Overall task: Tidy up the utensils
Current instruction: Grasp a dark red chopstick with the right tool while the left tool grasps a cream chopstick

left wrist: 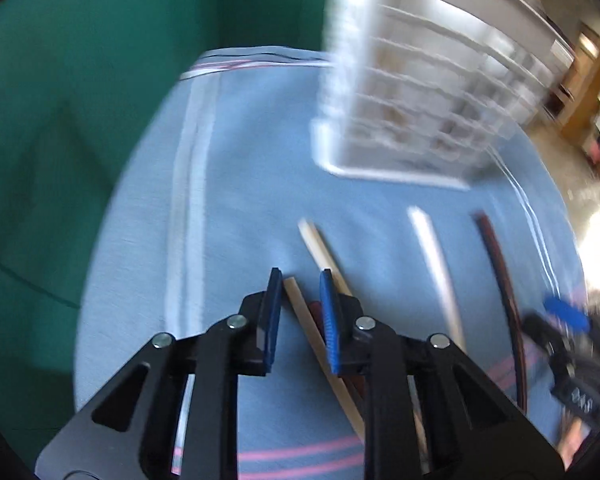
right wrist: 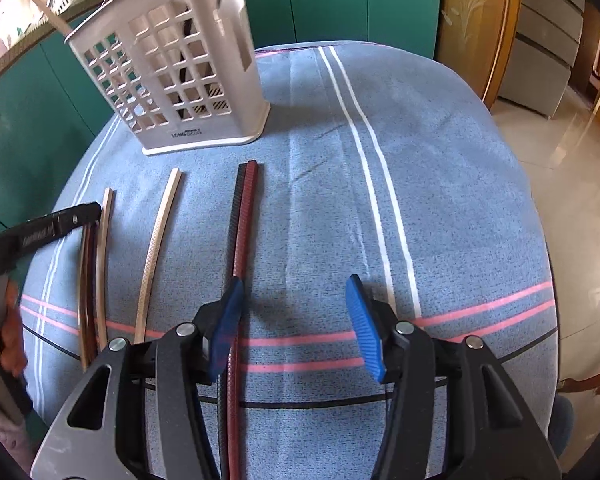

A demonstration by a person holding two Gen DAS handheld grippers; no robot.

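Several chopsticks lie side by side on a blue striped cloth [right wrist: 320, 200]. My left gripper [left wrist: 300, 280] is partly open, its blue pads either side of a pale wooden chopstick [left wrist: 320, 344] and a dark one beneath; whether they touch it I cannot tell. My right gripper [right wrist: 294, 286] is wide open and empty, its left pad beside a dark red and black chopstick pair [right wrist: 242, 216]. A pale chopstick [right wrist: 158, 240] lies left of it. A white slotted utensil holder [right wrist: 172, 68] stands at the back, also in the left wrist view [left wrist: 420, 108].
Green cabinet doors [right wrist: 340, 0] stand behind the table. A shiny tiled floor [right wrist: 572, 148] lies to the right. The left gripper's black body [right wrist: 40, 232] enters the right wrist view at the left edge.
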